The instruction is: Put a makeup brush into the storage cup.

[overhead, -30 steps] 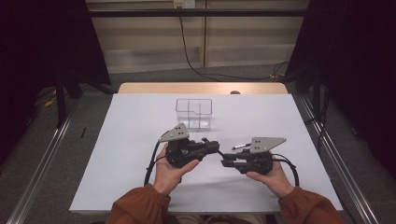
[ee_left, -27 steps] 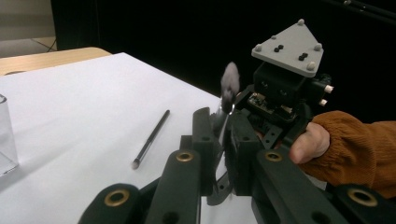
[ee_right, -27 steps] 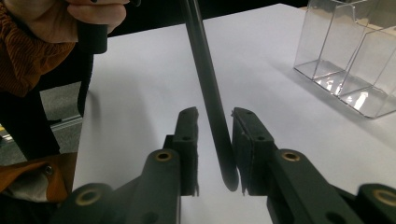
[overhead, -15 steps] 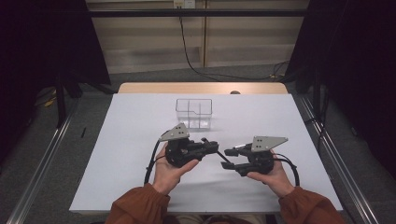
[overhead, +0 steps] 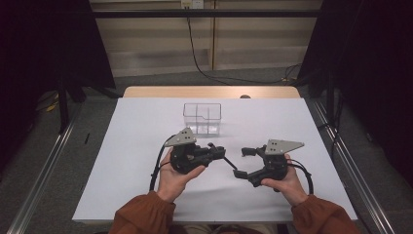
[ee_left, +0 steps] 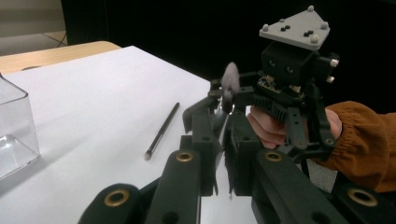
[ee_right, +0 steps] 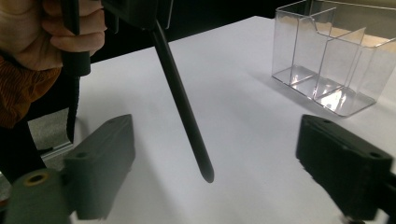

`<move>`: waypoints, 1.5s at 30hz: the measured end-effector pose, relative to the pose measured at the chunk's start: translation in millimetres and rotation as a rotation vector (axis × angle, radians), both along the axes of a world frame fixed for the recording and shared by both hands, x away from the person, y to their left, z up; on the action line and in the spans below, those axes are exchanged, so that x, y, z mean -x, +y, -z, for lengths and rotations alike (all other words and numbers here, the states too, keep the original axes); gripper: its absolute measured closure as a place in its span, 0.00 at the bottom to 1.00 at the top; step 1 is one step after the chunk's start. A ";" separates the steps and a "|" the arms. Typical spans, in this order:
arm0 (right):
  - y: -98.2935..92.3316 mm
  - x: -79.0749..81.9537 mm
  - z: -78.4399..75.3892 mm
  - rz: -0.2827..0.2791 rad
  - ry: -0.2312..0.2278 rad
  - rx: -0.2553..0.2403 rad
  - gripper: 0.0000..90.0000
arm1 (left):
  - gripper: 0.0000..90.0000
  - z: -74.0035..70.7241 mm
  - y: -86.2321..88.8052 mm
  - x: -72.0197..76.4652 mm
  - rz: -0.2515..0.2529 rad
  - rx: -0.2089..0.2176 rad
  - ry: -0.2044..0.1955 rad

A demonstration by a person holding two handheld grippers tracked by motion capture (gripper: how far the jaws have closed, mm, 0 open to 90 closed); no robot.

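My left gripper (overhead: 220, 152) (ee_left: 219, 116) is shut on a thin black brush (overhead: 231, 165). Its soft grey head (ee_left: 230, 81) sticks up past the jaws, and its tapered handle (ee_right: 184, 105) points toward my right gripper (overhead: 243, 162) (ee_right: 217, 135). The right gripper's jaws have just been opening and now stand wide apart. The handle's end hangs between them and touches neither pad. A clear divided box (overhead: 202, 117) (ee_right: 327, 60) stands on the white table (overhead: 136, 146) just beyond both grippers.
A second thin brush (ee_left: 161, 130) lies flat on the white sheet between the clear box (ee_left: 14, 126) and the right hand. The table's wooden far edge (overhead: 209, 91) lies beyond the box. Dark curtains and metal rails flank the table.
The right gripper's jaws, which were closed at the brush handle beside the left gripper's tips, have spread wide and let it go. Neither hand has moved.
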State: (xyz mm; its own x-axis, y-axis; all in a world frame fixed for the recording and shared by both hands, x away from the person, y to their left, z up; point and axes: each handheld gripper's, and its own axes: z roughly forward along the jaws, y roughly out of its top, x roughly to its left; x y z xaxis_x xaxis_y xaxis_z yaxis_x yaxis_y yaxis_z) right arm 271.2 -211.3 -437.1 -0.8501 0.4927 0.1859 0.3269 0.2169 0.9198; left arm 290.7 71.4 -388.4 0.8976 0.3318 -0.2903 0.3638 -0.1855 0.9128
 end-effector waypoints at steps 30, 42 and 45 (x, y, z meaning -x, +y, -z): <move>-38.8 15.1 -3.7 0.222 -0.067 0.002 0.01 | 0.93 -10.9 40.2 -10.8 -0.077 -0.060 -0.007; -54.3 22.4 2.6 0.302 -0.078 -0.013 0.02 | 0.93 -15.7 54.2 -17.7 -0.103 -0.099 -0.014; -57.4 24.6 3.4 0.312 -0.077 -0.012 0.02 | 0.93 -17.6 59.0 -19.7 -0.112 -0.102 -0.014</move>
